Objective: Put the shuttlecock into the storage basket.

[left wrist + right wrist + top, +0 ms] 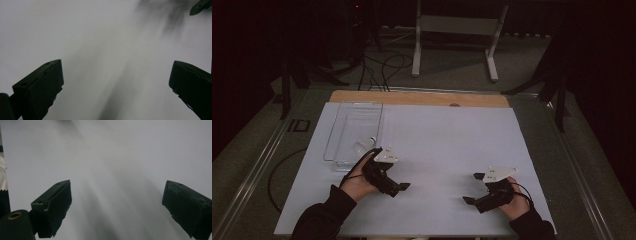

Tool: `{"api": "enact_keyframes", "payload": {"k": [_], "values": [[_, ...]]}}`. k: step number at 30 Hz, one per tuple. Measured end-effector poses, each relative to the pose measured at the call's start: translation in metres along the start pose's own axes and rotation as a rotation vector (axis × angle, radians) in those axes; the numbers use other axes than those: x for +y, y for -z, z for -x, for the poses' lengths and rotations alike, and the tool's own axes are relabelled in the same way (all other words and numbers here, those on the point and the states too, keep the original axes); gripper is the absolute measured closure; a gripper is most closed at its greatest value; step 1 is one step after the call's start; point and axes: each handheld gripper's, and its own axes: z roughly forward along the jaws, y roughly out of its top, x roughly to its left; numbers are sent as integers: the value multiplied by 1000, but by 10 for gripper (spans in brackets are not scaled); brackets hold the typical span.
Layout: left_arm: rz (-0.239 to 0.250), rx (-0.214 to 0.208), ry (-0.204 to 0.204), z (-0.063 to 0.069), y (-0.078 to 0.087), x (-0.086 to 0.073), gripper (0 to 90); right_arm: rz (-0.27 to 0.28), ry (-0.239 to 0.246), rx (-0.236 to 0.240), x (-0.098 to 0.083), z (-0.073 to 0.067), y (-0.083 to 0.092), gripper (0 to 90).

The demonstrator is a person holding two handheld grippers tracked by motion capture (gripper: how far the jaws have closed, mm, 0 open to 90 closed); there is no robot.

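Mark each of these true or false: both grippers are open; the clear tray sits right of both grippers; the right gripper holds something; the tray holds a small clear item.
1. Both the left gripper and the right gripper are open. True.
2. The tray sits right of both. False: it lies at the far left of the table.
3. The right gripper holds something. False: nothing lies between its fingers.
4. The tray holds a small clear item. True.

The tray [354,131] sits on the table [452,135] at its far left, and a small object [363,144] lies in the tray's near end. The left gripper [399,182] is just in front of the tray's near right corner. The right gripper [473,189] is well apart, at the near right.
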Motion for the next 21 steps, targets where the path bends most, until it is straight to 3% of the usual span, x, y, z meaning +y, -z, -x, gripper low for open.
{"api": "enact_keyframes", "payload": {"k": [21], "values": [[1,26,58,4,10,-35,0,-3,6,1,0,-1,-1,91]]}}
